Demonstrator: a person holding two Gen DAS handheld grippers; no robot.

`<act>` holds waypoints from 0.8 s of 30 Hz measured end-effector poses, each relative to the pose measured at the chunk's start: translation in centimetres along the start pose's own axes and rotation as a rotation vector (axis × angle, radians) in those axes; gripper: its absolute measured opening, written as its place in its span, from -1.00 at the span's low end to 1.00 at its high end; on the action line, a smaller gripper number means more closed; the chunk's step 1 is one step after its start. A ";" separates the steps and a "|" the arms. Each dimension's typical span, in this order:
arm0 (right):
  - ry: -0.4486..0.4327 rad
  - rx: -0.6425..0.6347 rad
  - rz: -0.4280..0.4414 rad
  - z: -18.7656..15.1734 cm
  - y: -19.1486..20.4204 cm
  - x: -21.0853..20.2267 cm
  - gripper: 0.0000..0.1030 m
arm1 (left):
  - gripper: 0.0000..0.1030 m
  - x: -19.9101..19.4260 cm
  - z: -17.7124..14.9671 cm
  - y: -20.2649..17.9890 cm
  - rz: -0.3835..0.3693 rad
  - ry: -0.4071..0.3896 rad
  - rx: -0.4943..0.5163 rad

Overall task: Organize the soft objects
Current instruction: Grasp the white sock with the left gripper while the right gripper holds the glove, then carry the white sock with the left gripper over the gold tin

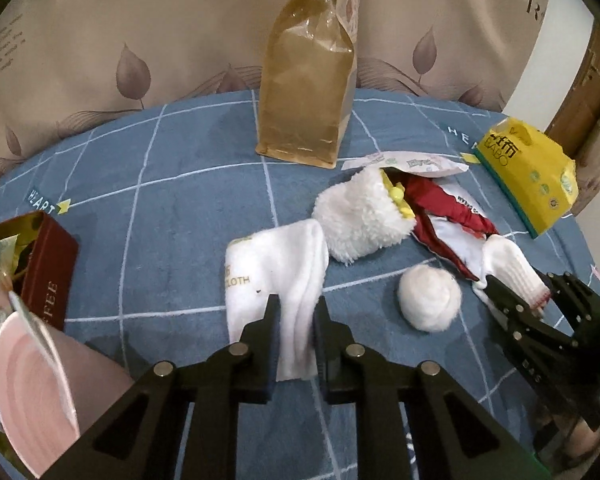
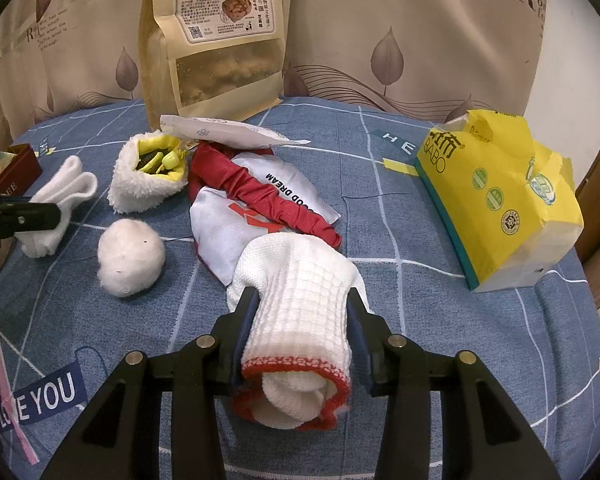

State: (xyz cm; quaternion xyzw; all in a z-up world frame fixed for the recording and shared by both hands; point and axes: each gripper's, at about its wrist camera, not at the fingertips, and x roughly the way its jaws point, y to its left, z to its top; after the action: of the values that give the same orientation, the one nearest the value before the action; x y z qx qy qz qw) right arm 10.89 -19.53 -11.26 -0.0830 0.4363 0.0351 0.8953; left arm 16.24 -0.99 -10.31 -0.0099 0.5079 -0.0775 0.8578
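My left gripper (image 1: 296,304) is shut on a folded white cloth (image 1: 276,276) that lies on the blue checked sheet (image 1: 160,184); the cloth also shows in the right wrist view (image 2: 60,196). My right gripper (image 2: 300,296) is shut on a white knitted glove with a red cuff (image 2: 300,312), also seen in the left wrist view (image 1: 512,268). A white cotton ball (image 1: 430,298) lies between the two grippers. A fluffy white pouch with yellow lining (image 2: 148,176) lies behind it, beside a red and white cloth bag (image 2: 252,204).
A tall brown paper snack bag (image 1: 308,92) stands at the back. A yellow tissue pack (image 2: 496,196) lies at the right. A dark red box (image 1: 48,264) and a pink bowl (image 1: 32,396) are at the left. A white flat packet (image 2: 228,132) rests behind the pouch.
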 end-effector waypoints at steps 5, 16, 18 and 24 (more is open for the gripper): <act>0.000 0.001 0.001 0.0 0.0 0.0 -0.20 | -0.71 -1.2 -0.3 0.0 -0.023 -0.004 0.008; -0.001 0.001 0.001 0.0 -0.1 0.0 -0.20 | -0.71 -4.8 -0.6 -0.5 -0.062 -0.027 0.015; -0.001 0.001 0.001 0.0 -0.1 0.0 -0.20 | -0.71 -5.6 -0.6 -0.3 -0.058 -0.038 0.018; -0.001 0.005 0.001 -0.1 -0.1 -0.1 -0.20 | -0.71 -8.0 -0.5 1.2 -0.034 -0.075 0.011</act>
State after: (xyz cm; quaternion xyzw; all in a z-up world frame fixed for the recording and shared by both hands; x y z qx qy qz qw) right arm 10.76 -19.60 -11.25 -0.0805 0.4358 0.0345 0.8958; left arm 12.17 1.39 -3.72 -0.0168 0.4748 -0.0941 0.8749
